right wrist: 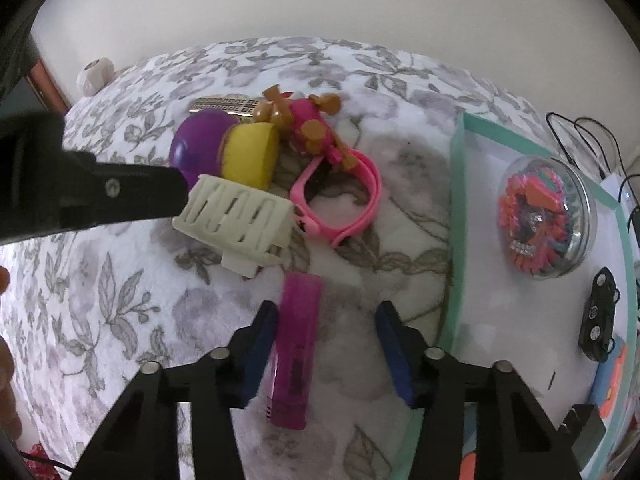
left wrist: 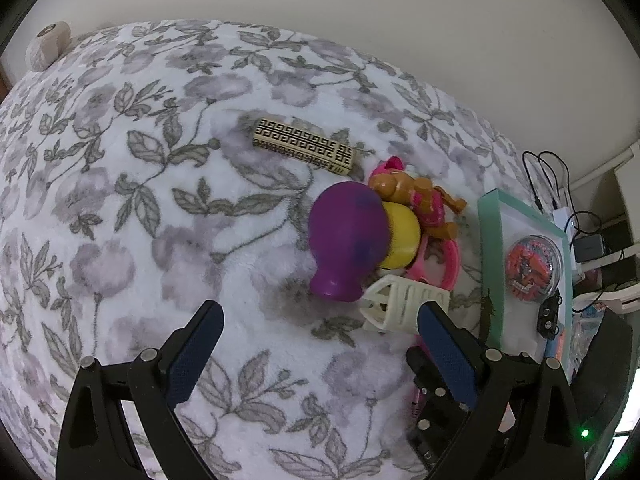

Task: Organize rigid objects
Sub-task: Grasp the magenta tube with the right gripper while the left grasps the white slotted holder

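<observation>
A heap of toys lies on the floral blanket (left wrist: 160,200): a purple bulb toy (left wrist: 348,236), a yellow piece (left wrist: 400,240), a brown and pink dog figure (left wrist: 420,200), a pink wristband (right wrist: 340,200) and a white slotted plastic piece (right wrist: 236,216). A translucent pink rectangular case (right wrist: 296,344) lies between my right gripper's (right wrist: 326,320) fingers. It rests against the left finger; the right finger stands apart from it. My left gripper (left wrist: 318,332) is open over bare blanket, its right finger (left wrist: 436,332) next to the white slotted piece (left wrist: 400,304).
A teal-rimmed white tray (right wrist: 456,216) stands at the right, holding a clear dome toy (right wrist: 540,208) and a black toy car (right wrist: 600,312). A gold patterned box (left wrist: 304,148) lies behind the heap. Cables and a wall run beyond the bed. A hand shows at the left edge.
</observation>
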The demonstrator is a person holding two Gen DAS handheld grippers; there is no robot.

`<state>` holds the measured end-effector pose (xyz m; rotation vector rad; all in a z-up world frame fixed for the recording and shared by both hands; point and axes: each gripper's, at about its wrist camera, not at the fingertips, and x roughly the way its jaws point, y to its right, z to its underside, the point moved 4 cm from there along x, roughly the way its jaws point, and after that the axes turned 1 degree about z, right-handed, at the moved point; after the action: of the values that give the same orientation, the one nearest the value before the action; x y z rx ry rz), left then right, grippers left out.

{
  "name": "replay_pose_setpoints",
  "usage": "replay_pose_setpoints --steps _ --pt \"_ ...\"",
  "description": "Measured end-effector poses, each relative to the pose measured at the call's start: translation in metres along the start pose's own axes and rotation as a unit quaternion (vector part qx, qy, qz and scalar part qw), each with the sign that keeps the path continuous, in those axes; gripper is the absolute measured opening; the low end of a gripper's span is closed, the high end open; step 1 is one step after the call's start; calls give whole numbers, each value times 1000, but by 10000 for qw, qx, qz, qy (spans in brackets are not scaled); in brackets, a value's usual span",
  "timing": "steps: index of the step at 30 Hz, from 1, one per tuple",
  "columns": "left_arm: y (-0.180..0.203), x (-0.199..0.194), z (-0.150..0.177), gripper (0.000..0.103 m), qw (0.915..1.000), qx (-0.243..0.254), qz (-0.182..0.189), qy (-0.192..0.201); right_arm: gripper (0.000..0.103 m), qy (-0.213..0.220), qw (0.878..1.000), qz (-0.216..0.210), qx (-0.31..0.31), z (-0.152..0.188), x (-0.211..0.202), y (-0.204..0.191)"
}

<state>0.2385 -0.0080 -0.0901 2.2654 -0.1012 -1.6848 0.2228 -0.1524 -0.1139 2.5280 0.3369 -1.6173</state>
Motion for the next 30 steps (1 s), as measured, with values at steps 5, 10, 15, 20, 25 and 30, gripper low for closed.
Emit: replay_pose_setpoints --steps 5,10,15,20,25,30 --pt "11 1 2 98 9999 86 103 41 32 -98 9999 -69 75 -1 1 9" --pt "25 4 7 98 9996 215 185 75 27 -151 9994 -229 229 1 0 15" --pt "34 9 10 98 9990 389 -71 188 25 -180 9987 -391 290 0 1 22" --pt "41 15 12 96 9976 522 -330 312 25 -163 9980 -521 318 0 0 25" --pt "48 20 14 94 9950 577 -644 497 25 -136 9984 -526 170 4 -2 24" --pt "50 18 12 83 9927 553 -782 733 25 -120 9981 -587 123 8 -4 18"
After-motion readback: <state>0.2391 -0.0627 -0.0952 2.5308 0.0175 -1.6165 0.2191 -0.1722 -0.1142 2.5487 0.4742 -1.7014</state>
